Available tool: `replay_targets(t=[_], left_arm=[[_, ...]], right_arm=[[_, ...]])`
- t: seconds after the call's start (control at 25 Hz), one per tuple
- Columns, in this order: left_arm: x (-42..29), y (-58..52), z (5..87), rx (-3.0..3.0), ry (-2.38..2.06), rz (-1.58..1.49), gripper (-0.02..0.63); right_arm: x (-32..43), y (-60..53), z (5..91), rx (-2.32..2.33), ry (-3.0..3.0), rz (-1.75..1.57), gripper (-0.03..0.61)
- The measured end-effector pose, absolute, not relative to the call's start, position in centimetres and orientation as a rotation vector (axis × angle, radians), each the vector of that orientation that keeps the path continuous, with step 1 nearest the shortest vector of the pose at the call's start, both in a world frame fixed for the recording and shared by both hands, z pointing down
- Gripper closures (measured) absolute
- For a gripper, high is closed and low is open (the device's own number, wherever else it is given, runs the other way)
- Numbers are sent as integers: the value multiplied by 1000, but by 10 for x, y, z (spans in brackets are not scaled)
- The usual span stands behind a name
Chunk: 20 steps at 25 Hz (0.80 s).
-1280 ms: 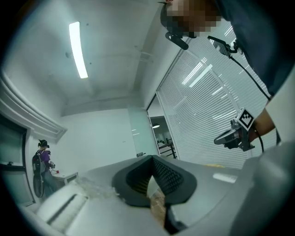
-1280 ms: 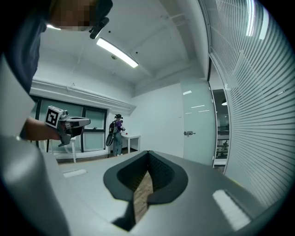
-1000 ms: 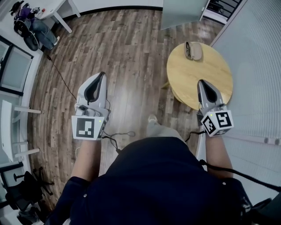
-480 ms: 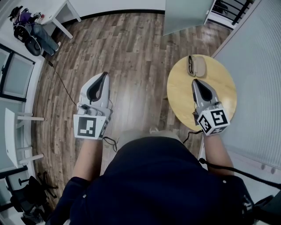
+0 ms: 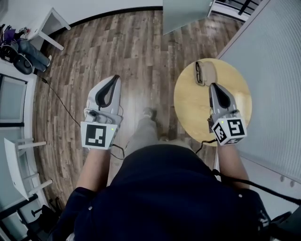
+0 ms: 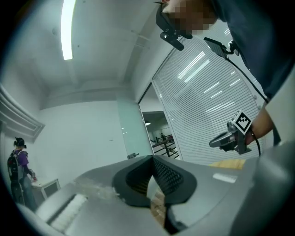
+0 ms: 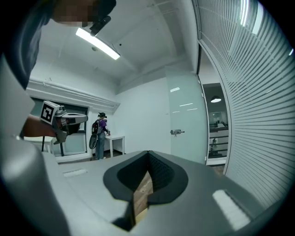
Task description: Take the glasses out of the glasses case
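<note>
On the far side of a round wooden table (image 5: 197,106) lies a beige glasses case (image 5: 209,71), with dark glasses (image 5: 199,73) right beside it on the left. My right gripper (image 5: 214,86) hovers over the table, its tip just short of the case, jaws shut and empty. Out to the left, my left gripper (image 5: 114,79) is over the wood floor, shut with nothing in it. Each gripper view looks level across the room: the left gripper (image 6: 151,159) view catches the right gripper (image 6: 229,138), and the right gripper (image 7: 148,154) view catches the left gripper (image 7: 64,120). Neither shows the case.
A slatted wall (image 5: 273,70) runs close along the table's right side. A glass door (image 5: 186,14) stands beyond the table. White desks (image 5: 21,160) line the left wall, a person with a backpack (image 7: 100,133) stands by one, and a cable (image 5: 61,96) trails across the floor.
My right gripper has moved forward over the table toward the case. The table and case now sit closer in the head view. The left gripper has barely shifted.
</note>
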State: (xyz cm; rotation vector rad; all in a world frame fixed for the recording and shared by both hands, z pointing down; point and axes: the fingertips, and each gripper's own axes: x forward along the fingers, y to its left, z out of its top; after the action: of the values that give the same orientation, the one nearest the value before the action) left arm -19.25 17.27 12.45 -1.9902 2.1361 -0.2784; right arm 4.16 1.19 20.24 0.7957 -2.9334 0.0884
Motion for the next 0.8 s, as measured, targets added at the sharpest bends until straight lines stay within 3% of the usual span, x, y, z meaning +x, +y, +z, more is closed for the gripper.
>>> replay_targets(t=[0.8], left_arm=[[-258,-66,140,-2483,1579,-145,609]], right_arm=[[12,-89,218,1392,-2596,193,571]])
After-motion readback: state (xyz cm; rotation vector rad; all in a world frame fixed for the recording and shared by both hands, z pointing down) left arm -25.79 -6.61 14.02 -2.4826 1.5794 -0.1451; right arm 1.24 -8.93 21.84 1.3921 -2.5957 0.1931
